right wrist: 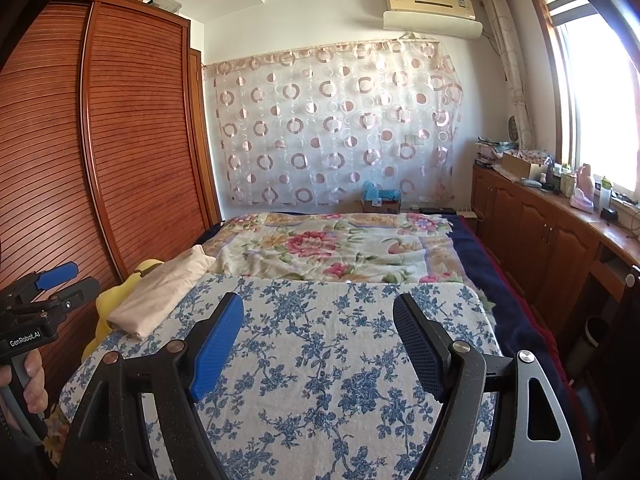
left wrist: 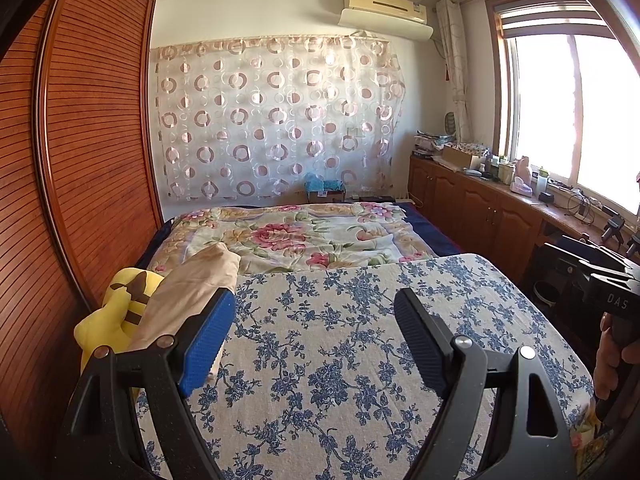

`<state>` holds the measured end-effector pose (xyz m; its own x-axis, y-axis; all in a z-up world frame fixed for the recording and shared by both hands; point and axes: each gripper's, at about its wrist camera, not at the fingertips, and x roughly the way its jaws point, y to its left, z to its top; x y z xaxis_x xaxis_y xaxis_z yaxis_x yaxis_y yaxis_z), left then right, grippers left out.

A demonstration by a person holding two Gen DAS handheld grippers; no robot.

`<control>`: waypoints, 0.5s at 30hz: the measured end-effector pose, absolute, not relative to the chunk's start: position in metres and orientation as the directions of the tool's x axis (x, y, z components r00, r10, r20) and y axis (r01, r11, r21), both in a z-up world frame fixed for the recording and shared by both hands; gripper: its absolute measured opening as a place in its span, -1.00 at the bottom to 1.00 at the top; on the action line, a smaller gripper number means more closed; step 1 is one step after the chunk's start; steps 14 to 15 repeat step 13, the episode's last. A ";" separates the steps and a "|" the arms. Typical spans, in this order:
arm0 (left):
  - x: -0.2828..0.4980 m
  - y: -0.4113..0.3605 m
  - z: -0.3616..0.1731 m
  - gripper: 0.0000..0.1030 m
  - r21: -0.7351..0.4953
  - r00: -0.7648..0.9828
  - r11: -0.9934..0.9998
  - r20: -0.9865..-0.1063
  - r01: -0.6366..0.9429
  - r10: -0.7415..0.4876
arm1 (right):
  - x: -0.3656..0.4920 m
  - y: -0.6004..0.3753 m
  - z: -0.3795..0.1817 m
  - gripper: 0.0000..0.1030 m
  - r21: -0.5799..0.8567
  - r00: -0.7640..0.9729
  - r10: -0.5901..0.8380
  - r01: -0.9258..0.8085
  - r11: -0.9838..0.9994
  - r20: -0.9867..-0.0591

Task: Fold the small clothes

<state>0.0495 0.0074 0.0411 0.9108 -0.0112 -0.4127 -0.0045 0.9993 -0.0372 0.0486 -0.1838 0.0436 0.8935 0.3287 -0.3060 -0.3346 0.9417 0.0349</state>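
Two tools hover over the blue-flowered cover (right wrist: 312, 360) on the bed, the left tool (left wrist: 316, 332) and the right tool (right wrist: 320, 332) both spread wide with nothing between their fingers. One folded beige garment (right wrist: 160, 292) lies at the cover's left edge, beside one yellow plush toy (left wrist: 116, 320).

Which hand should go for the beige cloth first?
Left, probably. The beige cloth lies right beside the open left tool; from the right tool it sits farther off to the left.
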 end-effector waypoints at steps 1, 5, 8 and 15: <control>0.049 0.008 0.042 0.60 -0.037 0.911 0.999 -0.413 -0.004 -0.011 | 0.049 -0.184 0.044 0.53 0.034 0.894 0.328 -0.334 0.942 -0.306; 0.049 0.009 0.042 0.60 -0.036 0.910 0.999 -0.414 -0.004 -0.011 | 0.048 -0.185 0.043 0.53 0.031 0.894 0.328 -0.335 0.942 -0.304; 0.047 0.007 0.043 0.60 -0.035 0.910 0.999 -0.414 -0.002 -0.013 | 0.048 -0.185 0.042 0.53 0.031 0.895 0.328 -0.335 0.942 -0.303; 0.047 0.007 0.043 0.60 -0.035 0.911 0.999 -0.413 -0.003 -0.011 | 0.048 -0.186 0.043 0.53 0.031 0.895 0.328 -0.335 0.942 -0.304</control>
